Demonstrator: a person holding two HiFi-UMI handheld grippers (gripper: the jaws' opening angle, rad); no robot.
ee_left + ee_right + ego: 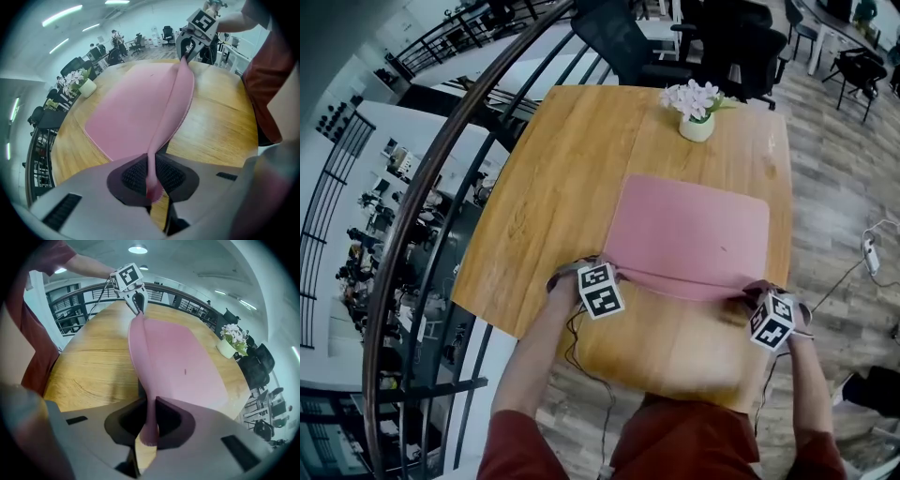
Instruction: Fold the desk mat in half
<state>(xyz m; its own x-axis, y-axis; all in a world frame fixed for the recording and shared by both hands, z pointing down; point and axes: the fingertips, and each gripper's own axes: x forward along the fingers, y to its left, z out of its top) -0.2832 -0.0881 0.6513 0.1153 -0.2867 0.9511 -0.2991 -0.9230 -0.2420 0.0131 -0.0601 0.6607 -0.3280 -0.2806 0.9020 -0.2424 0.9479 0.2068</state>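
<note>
Left gripper (152,179) and right gripper (149,422) clamp the desk mat (689,230) at its near corners, and we reckon it's soft, floppy and light.

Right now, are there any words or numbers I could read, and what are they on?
No words, numbers or brands can be read.
Cube on the left gripper: black-and-white squares, no letters.
Cube on the right gripper: the same.
The desk mat: one tiny dark mark, too small to read.

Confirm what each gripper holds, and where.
Both hold the pink desk mat: left gripper clamps its near-left corner, right gripper its near-right corner.
</note>
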